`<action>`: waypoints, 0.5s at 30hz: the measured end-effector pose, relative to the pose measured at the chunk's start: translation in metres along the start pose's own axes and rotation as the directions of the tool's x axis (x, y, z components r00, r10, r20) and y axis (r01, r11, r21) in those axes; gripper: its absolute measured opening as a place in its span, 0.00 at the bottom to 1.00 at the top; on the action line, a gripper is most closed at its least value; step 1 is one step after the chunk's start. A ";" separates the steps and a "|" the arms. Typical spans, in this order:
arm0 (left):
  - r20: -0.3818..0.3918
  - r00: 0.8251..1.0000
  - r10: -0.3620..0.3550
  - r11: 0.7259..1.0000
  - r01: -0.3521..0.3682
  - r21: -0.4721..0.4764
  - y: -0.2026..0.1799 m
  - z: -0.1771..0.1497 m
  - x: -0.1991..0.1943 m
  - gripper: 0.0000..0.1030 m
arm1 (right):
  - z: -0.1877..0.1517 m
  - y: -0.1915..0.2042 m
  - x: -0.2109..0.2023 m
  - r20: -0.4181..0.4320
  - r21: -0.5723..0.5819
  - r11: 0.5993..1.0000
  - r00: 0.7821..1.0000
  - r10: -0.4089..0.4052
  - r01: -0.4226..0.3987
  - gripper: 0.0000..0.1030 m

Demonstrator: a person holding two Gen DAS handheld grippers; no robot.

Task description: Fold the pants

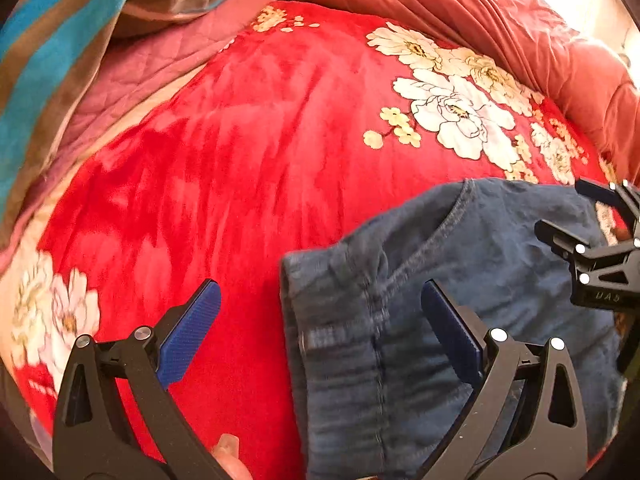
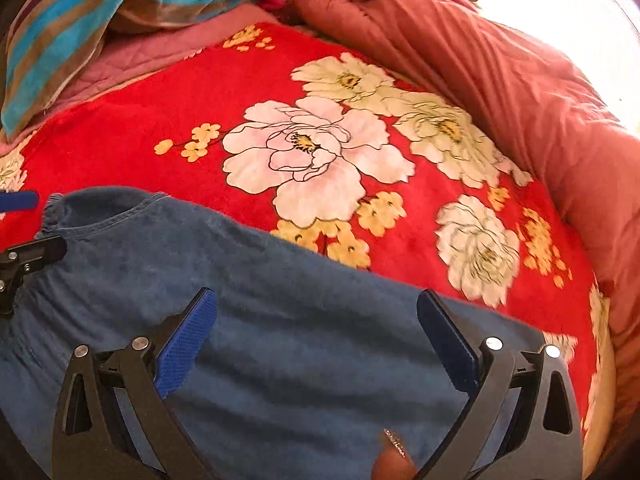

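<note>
The red floral blanket (image 1: 240, 152) lay bare ahead of me. My left gripper (image 1: 320, 320) gaped wide over the denim pants' (image 1: 460, 300) hem edge; my right gripper (image 2: 316, 324) gaped above their middle, where only its view showed the big flower.

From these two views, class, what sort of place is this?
Most likely a bed in a bedroom: a red floral blanket covers the surface, a quilted comforter is bunched beside it, and blue pants lie on top.

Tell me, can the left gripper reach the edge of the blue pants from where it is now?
Probably yes. The left gripper is open, the pants edge lies between its fingers, and only the red blanket is around it.
</note>
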State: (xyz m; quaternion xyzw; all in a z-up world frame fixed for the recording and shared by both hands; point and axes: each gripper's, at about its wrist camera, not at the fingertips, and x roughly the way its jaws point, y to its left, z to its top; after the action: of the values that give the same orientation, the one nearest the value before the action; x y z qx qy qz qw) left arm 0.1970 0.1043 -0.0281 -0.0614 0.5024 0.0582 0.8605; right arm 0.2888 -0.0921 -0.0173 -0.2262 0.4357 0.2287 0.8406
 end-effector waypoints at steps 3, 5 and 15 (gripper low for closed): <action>-0.008 1.000 0.000 1.000 0.000 0.021 -0.005 0.003 0.008 0.76 | 0.007 0.002 0.011 -0.017 -0.049 0.999 1.000 0.021 -0.022 0.96; -0.006 1.000 -0.028 0.999 0.028 0.045 -0.009 0.004 0.011 0.61 | 0.010 0.003 0.017 -0.027 -0.075 0.997 0.999 0.031 -0.033 0.96; 0.153 0.984 -0.086 0.994 0.073 0.086 -0.018 -0.005 -0.031 0.30 | 0.015 0.016 0.018 -0.004 -0.224 0.970 0.995 0.098 -0.097 0.94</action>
State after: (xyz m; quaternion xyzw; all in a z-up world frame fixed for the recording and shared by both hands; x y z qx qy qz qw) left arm 0.1804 0.0850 -0.0029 -0.0423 0.4322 0.0084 0.9008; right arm 0.2986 -0.0677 -0.0277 -0.2971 0.4148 0.3182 0.7990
